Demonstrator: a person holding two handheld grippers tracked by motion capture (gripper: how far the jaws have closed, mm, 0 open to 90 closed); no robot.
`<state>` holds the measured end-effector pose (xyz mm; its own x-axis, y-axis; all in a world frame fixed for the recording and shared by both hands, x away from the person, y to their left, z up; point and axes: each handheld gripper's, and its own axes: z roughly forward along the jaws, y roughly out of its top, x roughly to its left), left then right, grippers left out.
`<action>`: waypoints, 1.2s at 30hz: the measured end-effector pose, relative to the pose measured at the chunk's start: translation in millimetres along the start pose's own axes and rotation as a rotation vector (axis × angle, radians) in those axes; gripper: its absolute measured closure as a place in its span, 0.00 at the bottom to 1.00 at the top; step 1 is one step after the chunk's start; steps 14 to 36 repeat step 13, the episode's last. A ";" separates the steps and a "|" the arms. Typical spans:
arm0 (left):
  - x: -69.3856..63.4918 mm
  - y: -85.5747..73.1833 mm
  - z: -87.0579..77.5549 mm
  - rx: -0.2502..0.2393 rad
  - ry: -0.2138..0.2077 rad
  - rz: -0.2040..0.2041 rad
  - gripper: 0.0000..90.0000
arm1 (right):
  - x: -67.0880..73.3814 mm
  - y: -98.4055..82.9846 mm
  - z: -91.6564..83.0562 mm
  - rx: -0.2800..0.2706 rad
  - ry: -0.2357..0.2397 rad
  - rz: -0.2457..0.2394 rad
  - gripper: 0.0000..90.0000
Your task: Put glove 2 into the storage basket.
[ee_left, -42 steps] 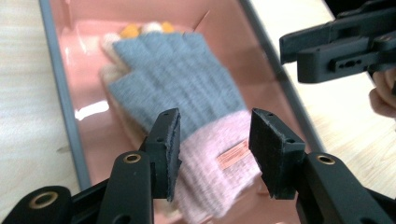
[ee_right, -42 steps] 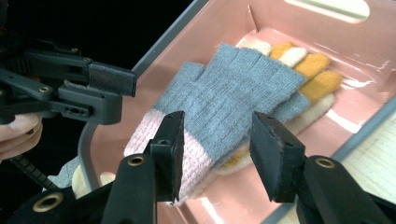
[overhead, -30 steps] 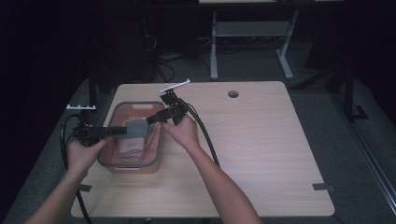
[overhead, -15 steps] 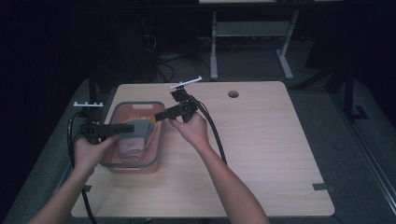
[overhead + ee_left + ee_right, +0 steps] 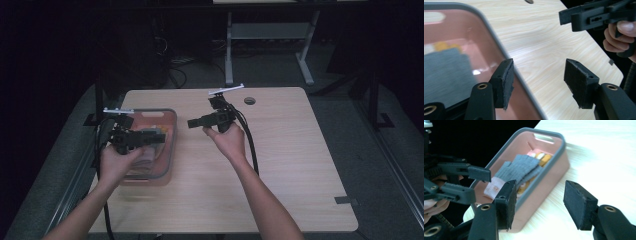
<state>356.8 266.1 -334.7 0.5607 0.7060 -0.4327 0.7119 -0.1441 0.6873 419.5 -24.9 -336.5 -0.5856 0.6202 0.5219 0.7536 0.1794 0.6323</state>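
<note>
both grippers, left (image 5: pixel 159 138) and right (image 5: pixel 192 123), have just been opening, jaws spread and empty. the grey cloth (image 5: pixel 520 168) lies in the bin (image 5: pixel 549 173), seemingly folded. draw back level, clear of the rim.

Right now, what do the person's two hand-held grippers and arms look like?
Both are black. The left hand-held gripper and right hand-held gripper each carry a pale flat plate on top and trail a thick black cable. Their jaws end in rectangular black pads with brass-coloured rivets at the pivots. The forearms are bare, no sleeves visible.
</note>
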 end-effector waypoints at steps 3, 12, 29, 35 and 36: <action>-11.9 0.3 10.2 0.006 -0.020 0.024 0.44 | -8.1 -5.0 -10.9 -0.012 -0.020 0.009 0.48; -51.1 -0.3 44.5 0.050 -0.079 0.100 0.42 | -41.2 -30.0 -54.5 -0.061 -0.108 0.081 0.46; -53.8 -0.5 46.8 0.056 -0.086 0.106 0.41 | -44.5 -32.7 -59.6 -0.071 -0.112 0.087 0.45; -53.8 -0.5 46.8 0.056 -0.086 0.106 0.41 | -44.5 -32.7 -59.6 -0.071 -0.112 0.087 0.45; -53.8 -0.5 46.8 0.056 -0.086 0.106 0.41 | -44.5 -32.7 -59.6 -0.071 -0.112 0.087 0.45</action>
